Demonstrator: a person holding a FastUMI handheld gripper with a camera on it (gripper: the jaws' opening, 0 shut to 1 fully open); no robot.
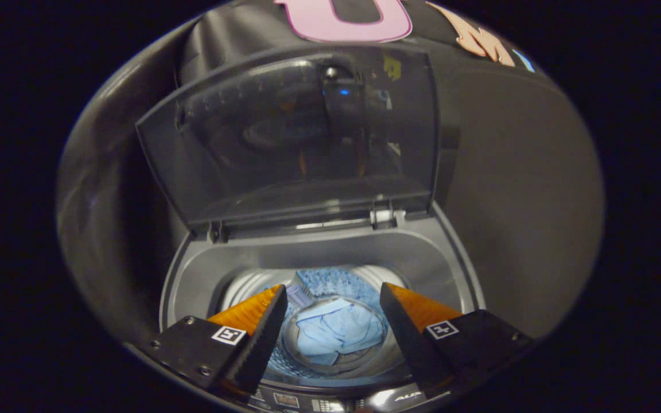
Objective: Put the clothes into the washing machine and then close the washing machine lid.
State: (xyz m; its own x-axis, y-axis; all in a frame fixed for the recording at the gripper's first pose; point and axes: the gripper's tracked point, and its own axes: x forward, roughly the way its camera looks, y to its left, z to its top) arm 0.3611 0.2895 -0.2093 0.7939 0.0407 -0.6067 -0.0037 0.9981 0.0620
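A grey top-loading washing machine [193, 275] takes up most of the gripper view, seen from above and in front, with the booth's dark cloth wall [525, 201] behind it. Its smoky see-through lid [284, 143] stands raised, hinged along the back edge of the opening and tilted slightly back toward the wall; reflections on the panel make it hard to say what lies behind it. A small pale latch piece [385, 216] sits at the lid's lower edge, toward the right hinge. Below the lid, the grey top deck curves around the round mouth of the drum [250, 287], whose ribbed metal wall shows at the left and whose blue base shows farther in. A strip of the control panel [307, 403] runs along the machine's near edge, under the fingers.

The light blue clothes [336, 332] lie crumpled at the bottom of the drum, beyond the fingertips and framed between them. The gripper [333, 301] hovers over the opening with its fingers spread wide apart, holding nothing and touching neither the clothes nor the machine.
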